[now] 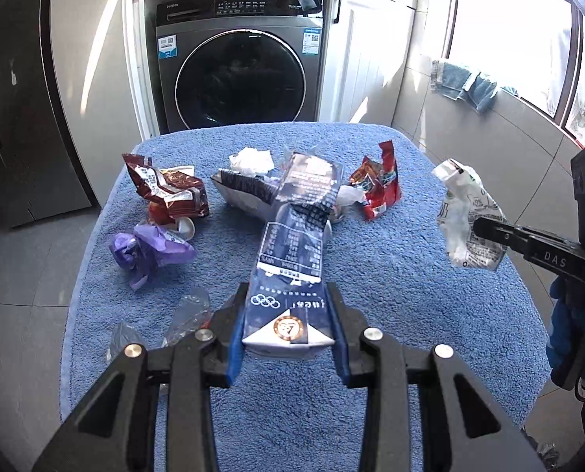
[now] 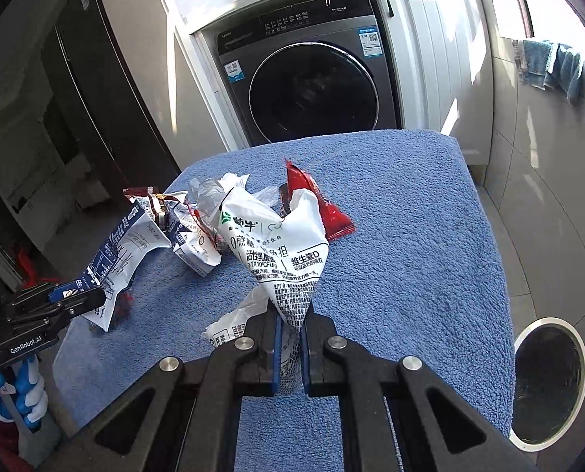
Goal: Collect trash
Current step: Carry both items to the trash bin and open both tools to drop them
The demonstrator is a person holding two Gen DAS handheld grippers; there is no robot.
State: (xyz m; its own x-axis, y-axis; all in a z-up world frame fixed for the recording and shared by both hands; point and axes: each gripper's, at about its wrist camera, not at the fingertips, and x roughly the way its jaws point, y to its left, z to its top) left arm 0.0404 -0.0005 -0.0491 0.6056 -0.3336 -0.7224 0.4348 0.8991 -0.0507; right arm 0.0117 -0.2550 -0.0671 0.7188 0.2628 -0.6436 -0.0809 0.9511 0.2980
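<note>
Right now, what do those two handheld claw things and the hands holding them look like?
Both are black, angular linkage frames with silver round pivot pins and blue pads lining the fingers. The left claw carries white "GenRobot.AI" lettering on its side in the right wrist view; the right claw shows "DAS" in the left wrist view. The hands wear blue gloves, blue and white on the left.

A fluffy blue cloth [image 1: 371, 275] covers the table; the milk carton [image 1: 292, 236] is creased shiny paper, the white bag [image 2: 276, 244] is thin crinkly plastic
</note>
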